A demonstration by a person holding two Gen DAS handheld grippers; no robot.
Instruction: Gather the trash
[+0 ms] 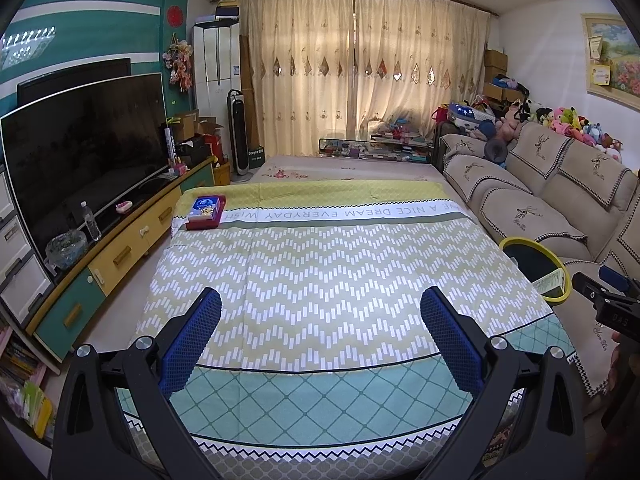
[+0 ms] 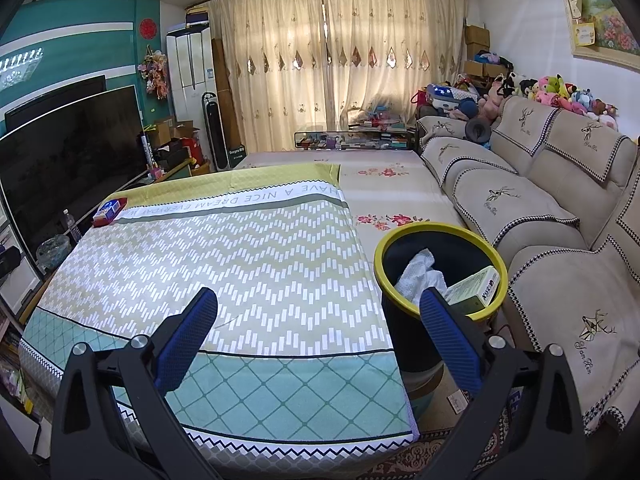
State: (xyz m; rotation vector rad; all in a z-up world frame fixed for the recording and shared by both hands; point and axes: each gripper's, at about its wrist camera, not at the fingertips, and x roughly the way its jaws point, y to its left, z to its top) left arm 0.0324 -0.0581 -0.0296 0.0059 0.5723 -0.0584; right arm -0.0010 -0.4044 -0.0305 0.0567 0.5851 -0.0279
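Plainly, both grippers are held spread and empty: the left gripper (image 1: 320,334) and the right gripper (image 2: 318,334) each show wide-set blue ribbed pads with only the patterned tablecloth (image 1: 320,264) between them. One piece of trash seems left: a flat red-and-blue box (image 1: 205,213) lies at about eleven o'clock in the left view, on the far corner of the cloth, well apart from both grippers. The bin (image 2: 440,276), a dark round tub with a yellow rim, stands at about three o'clock beside the table in the right view, near the sofa (image 2: 560,208); a crumpled white tissue (image 2: 420,274) and a green carton (image 2: 474,290) already lie in it.

A long reach across the table is judged necessary. The box is thin and lies flat, so the pads could slide over its smooth lid, or the soft cloth could be pinched and dragged along with it. Because the carton leans on the rim, it could be knocked out when the box is dropped.
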